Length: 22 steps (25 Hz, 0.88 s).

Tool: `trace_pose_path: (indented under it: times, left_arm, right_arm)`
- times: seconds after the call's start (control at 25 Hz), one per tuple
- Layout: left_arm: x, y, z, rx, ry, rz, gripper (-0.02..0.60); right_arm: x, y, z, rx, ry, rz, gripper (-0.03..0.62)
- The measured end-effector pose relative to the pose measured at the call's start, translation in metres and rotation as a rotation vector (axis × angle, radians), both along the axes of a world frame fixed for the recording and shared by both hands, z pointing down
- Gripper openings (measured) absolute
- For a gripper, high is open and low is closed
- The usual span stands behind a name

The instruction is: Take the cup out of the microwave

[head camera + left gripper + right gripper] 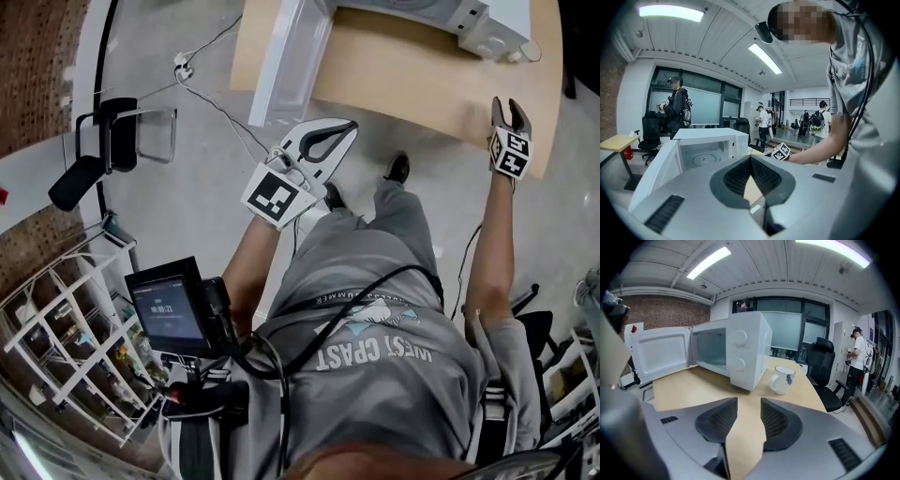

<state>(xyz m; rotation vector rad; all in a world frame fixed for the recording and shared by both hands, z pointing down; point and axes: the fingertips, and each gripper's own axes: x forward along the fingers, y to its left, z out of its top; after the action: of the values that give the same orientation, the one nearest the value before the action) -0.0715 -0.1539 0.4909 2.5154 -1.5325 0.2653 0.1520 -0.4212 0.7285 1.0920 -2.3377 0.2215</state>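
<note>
The cup (782, 379) stands upright on the worktop (693, 385), outside the microwave (740, 352). In the right gripper view it sits right of centre, just beside the oven's near corner. It is a white mug with a small dark mark on its side, and its handle is turned toward the oven. The microwave's door (661, 352) is swung wide open at the left of that frame. In the left gripper view the cavity faces the camera at middle left, with the round turntable (701, 159) showing on its floor.

The right claw (749, 404) is released: its two dark pads stand apart with only bare worktop between them, and the cup lies well ahead of them and a little to the right. In the head view this claw (509, 108) hovers at the worktop's near edge at the upper right.

The left claw (750, 158) is clenched on nothing, its tips meeting with a sliver of worktop visible below them. In the head view it (349, 125) hangs above the floor (187, 169) near frame centre, just below the open door (289, 61).

A dark office chair (825, 366) stands beyond the worktop's right end.
</note>
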Motion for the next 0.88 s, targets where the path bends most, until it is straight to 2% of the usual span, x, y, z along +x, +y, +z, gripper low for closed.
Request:
trace_pose_path:
  times: [0.24,0.52,0.72,0.88]
  left_arm:
    - [-0.027,0.059,-0.063,0.091,0.011,0.025,0.043]
    - [-0.037,0.085,-0.067,0.160,0.018,0.048,0.043]
    - [-0.059,0.153,-0.112,0.212,0.039,0.060,0.043]
    - [-0.066,0.176,-0.113,0.227,0.045,0.055,0.043]
  right_arm:
    - [-0.028,0.074,-0.112,0.078,-0.123,-0.009,0.144]
    - [-0.035,0.128,-0.178,0.156,-0.281,-0.018,0.144]
    - [-0.064,0.218,-0.269,0.241,-0.341,-0.076,0.143]
    - [-0.078,0.256,-0.297,0.283,-0.384,-0.123,0.067]
